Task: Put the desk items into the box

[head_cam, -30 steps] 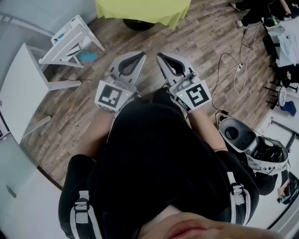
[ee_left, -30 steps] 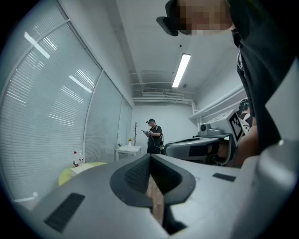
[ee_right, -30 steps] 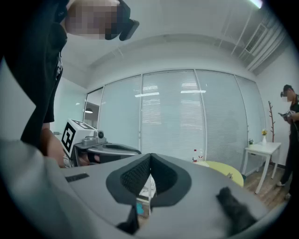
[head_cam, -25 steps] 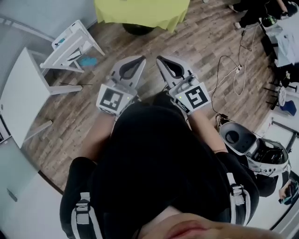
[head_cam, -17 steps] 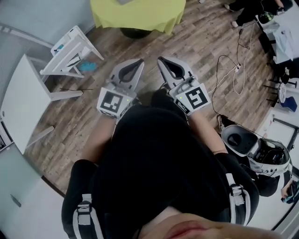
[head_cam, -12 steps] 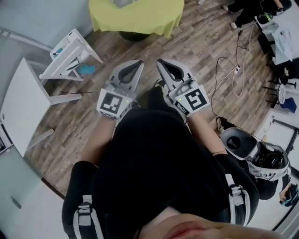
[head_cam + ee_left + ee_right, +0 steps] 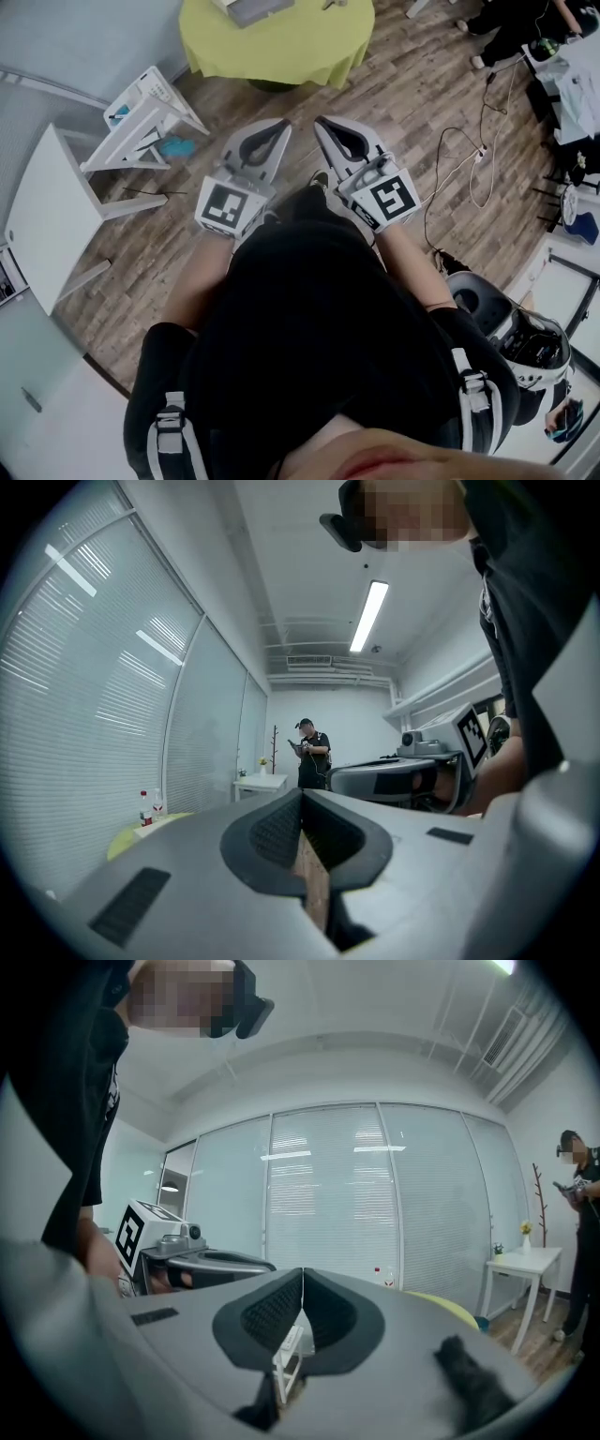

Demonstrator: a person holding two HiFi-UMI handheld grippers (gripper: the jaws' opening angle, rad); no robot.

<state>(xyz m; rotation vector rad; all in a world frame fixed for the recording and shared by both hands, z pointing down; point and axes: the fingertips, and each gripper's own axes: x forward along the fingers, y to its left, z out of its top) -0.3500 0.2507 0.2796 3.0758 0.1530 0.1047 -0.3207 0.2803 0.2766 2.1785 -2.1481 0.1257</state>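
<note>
A round table with a yellow-green cloth (image 7: 281, 42) stands ahead at the top of the head view. A grey box (image 7: 251, 9) shows partly on its far edge. My left gripper (image 7: 282, 125) and right gripper (image 7: 320, 122) are held side by side at waist height over the wooden floor, short of the table. Both are shut, jaws pressed together with nothing between them. The left gripper view shows its own closed jaws (image 7: 302, 795) and the right gripper (image 7: 403, 778) beside it. In the right gripper view its closed jaws (image 7: 302, 1273) point across the room.
At the left stand a white side table (image 7: 42, 211) and a white chair (image 7: 141, 94). Cables (image 7: 464, 155) trail over the floor at the right, near a grey and white device (image 7: 511, 333). Someone in black (image 7: 310, 752) stands across the room.
The view has shifted forward, so more of the yellow-green table and the box on it now shows. Both grippers stay shut and side by side.
</note>
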